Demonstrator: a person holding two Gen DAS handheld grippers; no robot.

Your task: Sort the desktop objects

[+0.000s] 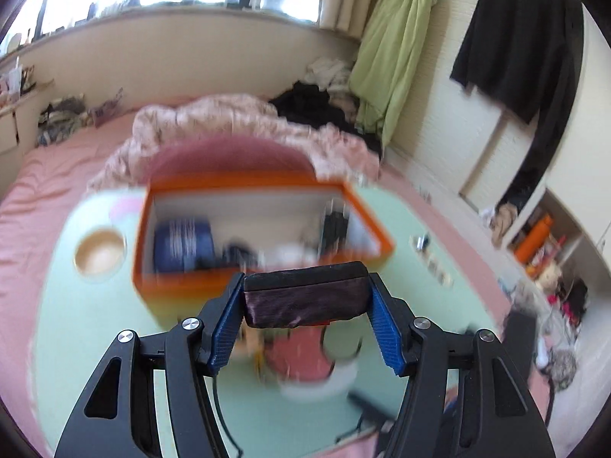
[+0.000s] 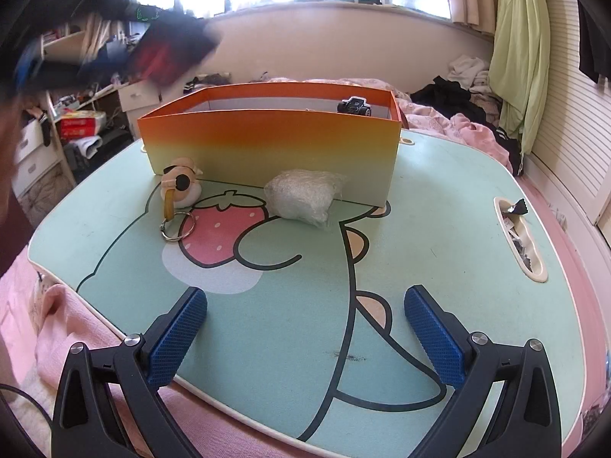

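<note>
My left gripper (image 1: pixel 307 297) is shut on a dark purple-black pouch (image 1: pixel 305 295) and holds it in the air just in front of the orange box (image 1: pixel 183 286), above the table. The box holds a blue-and-white item (image 1: pixel 183 244) and dark things. In the right wrist view the left gripper with the pouch (image 2: pixel 164 49) is a blur at the upper left, above the orange box (image 2: pixel 267 145). My right gripper (image 2: pixel 305 328) is open and empty, low over the green table mat (image 2: pixel 439 236). A plush keychain (image 2: pixel 181 191) and a clear plastic bundle (image 2: pixel 301 196) lie against the box front.
The lap table stands on a pink bed. A round cup recess (image 1: pixel 100 253) is at the table's left, a slot (image 2: pixel 519 240) with small items at its right. A black toy car (image 2: pixel 354 106) sits inside the box. Clothes and shelves surround the bed.
</note>
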